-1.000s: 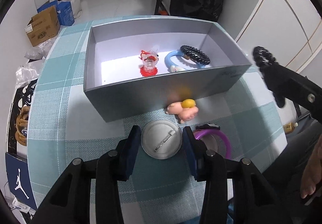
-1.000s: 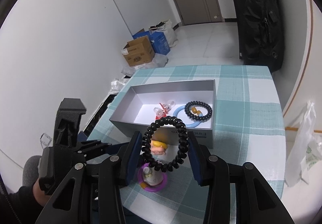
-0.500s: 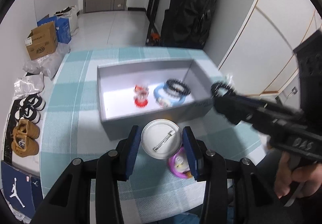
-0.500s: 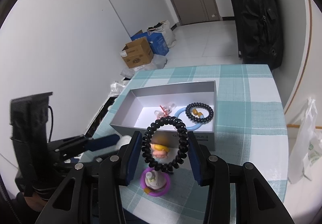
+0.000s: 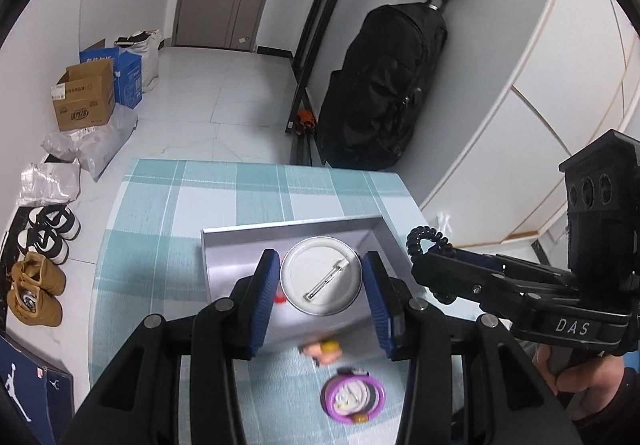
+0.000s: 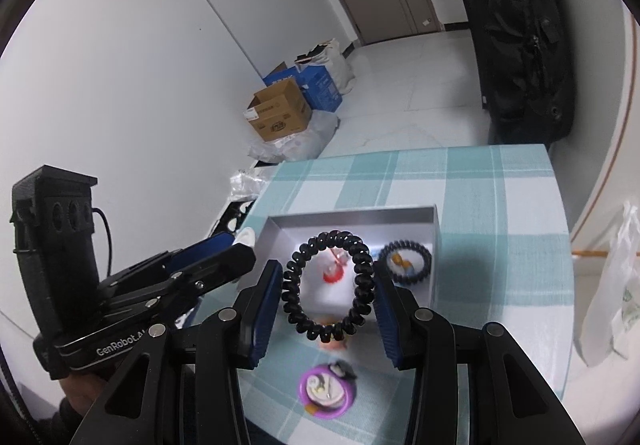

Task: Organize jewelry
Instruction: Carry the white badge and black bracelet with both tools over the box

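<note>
Left wrist view: left gripper [image 5: 321,291] clamped on pin badge [image 5: 321,275], lifted off the cloth and now high over the grey box [image 5: 224,237], right gripper [image 6: 326,293] pinching black coil hair tie [image 6: 328,285] above it too — both look drop-ready.

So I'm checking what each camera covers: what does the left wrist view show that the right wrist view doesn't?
Only the left wrist view shows the flat back and pin of the round pin badge in the left gripper, plus shoes on the floor. Only the right wrist view shows the black bead bracelet and red charm inside the box. Both show the grey box, black coil hair tie, purple ring and checked tablecloth.
</note>
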